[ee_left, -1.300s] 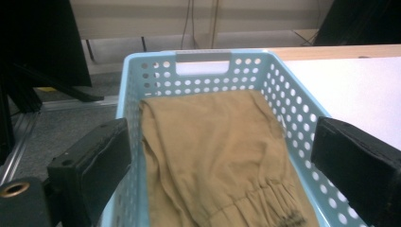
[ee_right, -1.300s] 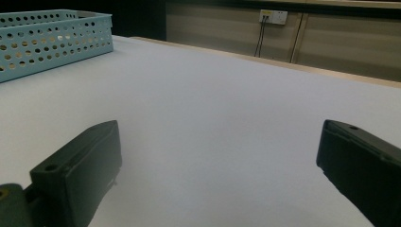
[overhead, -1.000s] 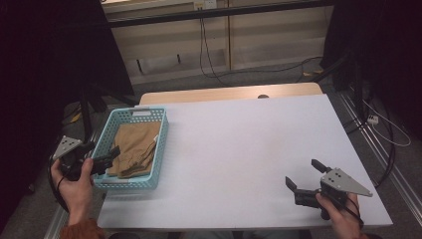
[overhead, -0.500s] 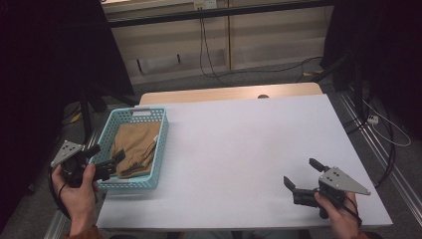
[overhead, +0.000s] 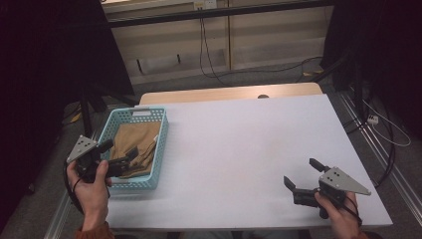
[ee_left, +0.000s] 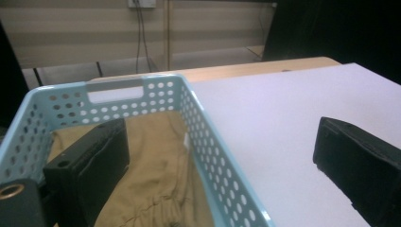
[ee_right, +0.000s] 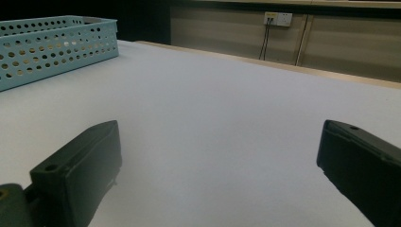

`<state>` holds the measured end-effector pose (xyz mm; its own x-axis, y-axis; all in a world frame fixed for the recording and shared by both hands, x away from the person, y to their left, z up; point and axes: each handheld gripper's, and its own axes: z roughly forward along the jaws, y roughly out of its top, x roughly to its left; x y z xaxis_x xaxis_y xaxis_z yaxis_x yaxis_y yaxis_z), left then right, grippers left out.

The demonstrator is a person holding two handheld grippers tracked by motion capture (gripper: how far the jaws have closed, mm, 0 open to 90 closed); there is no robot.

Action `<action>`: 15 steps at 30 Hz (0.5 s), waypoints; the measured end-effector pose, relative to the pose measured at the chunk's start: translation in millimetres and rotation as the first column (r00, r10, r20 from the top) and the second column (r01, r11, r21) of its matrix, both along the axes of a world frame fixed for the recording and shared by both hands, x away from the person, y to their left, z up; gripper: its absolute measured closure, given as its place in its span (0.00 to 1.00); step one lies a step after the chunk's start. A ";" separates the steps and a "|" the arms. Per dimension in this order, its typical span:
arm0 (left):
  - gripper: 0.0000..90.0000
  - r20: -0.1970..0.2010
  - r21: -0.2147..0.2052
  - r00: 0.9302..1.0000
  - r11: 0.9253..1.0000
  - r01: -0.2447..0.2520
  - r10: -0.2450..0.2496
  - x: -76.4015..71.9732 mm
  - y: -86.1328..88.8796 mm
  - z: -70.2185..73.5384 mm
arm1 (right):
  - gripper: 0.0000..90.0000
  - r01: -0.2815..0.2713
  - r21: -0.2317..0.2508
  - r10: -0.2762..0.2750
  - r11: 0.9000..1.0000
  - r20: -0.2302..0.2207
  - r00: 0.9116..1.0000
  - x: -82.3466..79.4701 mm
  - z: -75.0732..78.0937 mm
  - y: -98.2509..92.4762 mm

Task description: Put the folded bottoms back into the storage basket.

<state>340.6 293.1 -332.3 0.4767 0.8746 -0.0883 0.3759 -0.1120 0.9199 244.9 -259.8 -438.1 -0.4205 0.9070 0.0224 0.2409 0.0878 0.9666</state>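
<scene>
Cloth (overhead: 133,149): found lying in the basket (overhead: 149,113), at the table's left edge.
Left gripper (overhead: 118,155): jaws apart, held just above the cloth.
Right gripper (overhead: 303,179): jaws apart, well apart from the basket.

White table (overhead: 239,149), wall socket (ee_right: 277,18), cables (overhead: 209,55) beyond.

I see a white table (overhead: 239,144) with a bare wooden strip along its far edge. A light blue perforated basket (overhead: 159,149) stands directly on it near its left edge, tan cloth (overhead: 132,144) inside.
</scene>
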 end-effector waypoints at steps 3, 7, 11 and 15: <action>0.05 0.011 0.041 0.999 0.999 0.030 -0.031 0.3 -10.8 1.2 | 0.01 0.001 -0.003 -0.001 1.000 -0.002 1.000 0.1 -0.1 0.1; 0.05 0.004 0.012 0.998 0.998 0.064 -0.064 2.9 -21.2 0.7 | 0.01 0.003 -0.007 -0.003 1.000 -0.006 1.000 0.5 -0.4 0.3; 0.05 0.008 -0.015 0.997 0.997 0.081 -0.081 6.6 -30.4 0.9 | 0.01 0.004 -0.005 -0.004 1.000 -0.004 1.000 0.3 -0.3 0.1; 0.05 0.011 0.005 0.994 0.994 0.109 -0.109 8.1 -41.5 2.0 | 0.01 0.003 -0.005 -0.003 1.000 -0.003 1.000 0.2 -0.2 -0.2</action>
<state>348.7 251.6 -330.3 0.5704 0.8177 -0.0781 0.3504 -0.1562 0.9235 245.1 -260.0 -438.3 -0.4177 0.9084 0.0195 0.2444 0.0917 0.9653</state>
